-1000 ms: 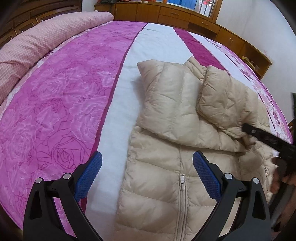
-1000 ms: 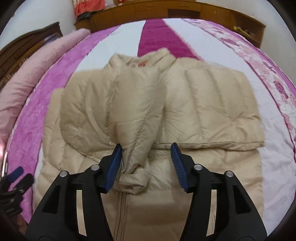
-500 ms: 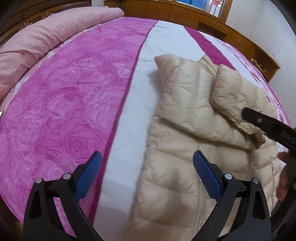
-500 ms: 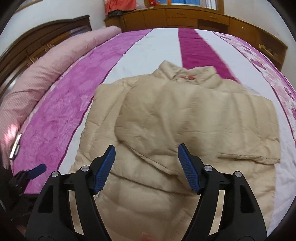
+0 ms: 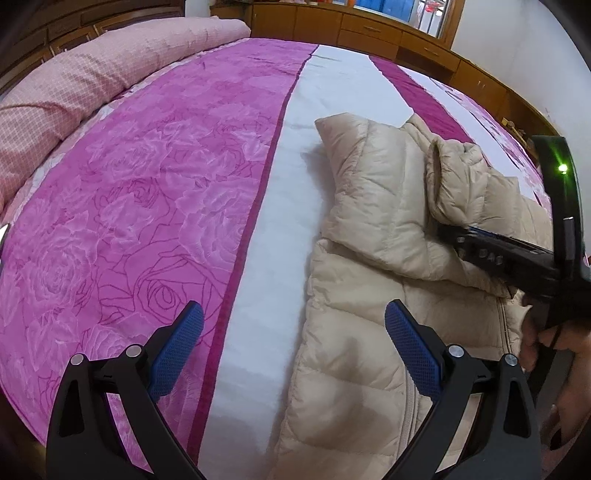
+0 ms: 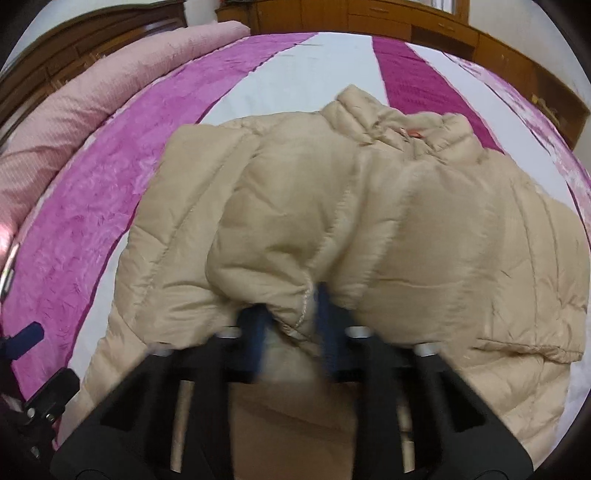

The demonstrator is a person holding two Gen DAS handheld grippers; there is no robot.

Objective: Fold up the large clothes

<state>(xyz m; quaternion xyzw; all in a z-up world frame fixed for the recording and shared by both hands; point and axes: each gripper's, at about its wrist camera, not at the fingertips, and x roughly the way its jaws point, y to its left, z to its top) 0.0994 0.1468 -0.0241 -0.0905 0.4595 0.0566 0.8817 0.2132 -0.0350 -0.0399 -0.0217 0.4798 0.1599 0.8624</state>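
Even, soft daylight from window (image 5: 388, 11) at far wall; no glare. Left wrist view sharp. Right wrist view motion-blurred, worst at right claw (image 6: 291, 332). Strong fisheye bending, dark corners.

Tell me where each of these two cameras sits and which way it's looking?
Left wrist: rides the left tool, looking down across the pink bedspread at the beige jacket's edge; its open blue fingers and a hand holding the right tool show.
Right wrist: rides the right tool, looking down at the jacket's sleeve pinched between its blurred fingers.
Shared: jacket, bedspread, wooden cabinets, and each other's tool.
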